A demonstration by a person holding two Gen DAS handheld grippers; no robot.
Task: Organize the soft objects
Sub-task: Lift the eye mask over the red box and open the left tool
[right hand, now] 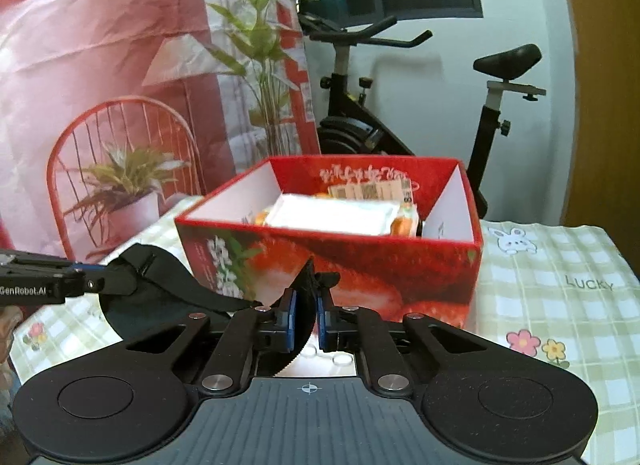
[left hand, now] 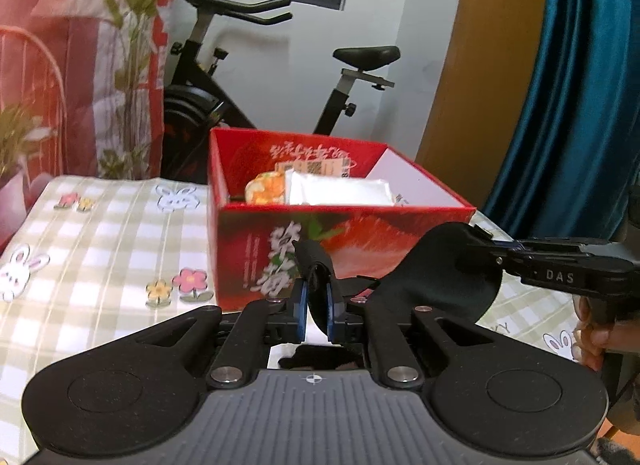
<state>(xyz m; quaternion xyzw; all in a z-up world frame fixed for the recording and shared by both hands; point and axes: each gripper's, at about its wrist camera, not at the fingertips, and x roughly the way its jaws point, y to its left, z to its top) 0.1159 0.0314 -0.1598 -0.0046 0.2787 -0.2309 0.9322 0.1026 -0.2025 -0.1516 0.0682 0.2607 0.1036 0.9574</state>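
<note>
Table (left hand: 100, 233) under its checked cloth with rabbits and flowers fills the scene ahead of you, and behind it stand an exercise bike (left hand: 224, 77), a printed backdrop with a red chair and plants (right hand: 120, 77), and a teal curtain (left hand: 568, 97) on the far right of your left view.

On the table sits the red box (left hand: 256, 249), open at the top, with a strawberry picture and white lettering on its near wall. Inside it lie a white packet (left hand: 340, 191) and an orange-printed packet (left hand: 266, 189) just beside it, with a labelled pack (right hand: 368, 189) standing against the back wall.

In front of the box, raised off the cloth, hangs the black fabric piece (left hand: 444, 277), a soft dark item with a broad rounded lobe and a narrower strap-like part. It spans between your two tools.

Your left gripper (left hand: 316, 307) has its jaws nearly together, pinching one end of the fabric between the blue pads; a fold of it sticks up above the fingertips. Your right gripper (right hand: 307, 319) likewise has its jaws pressed together on the other end, a thin edge of cloth caught upright between the pads. In your left view that right tool reaches in from the right, with your hand (left hand: 596, 339) on its grip.
</note>
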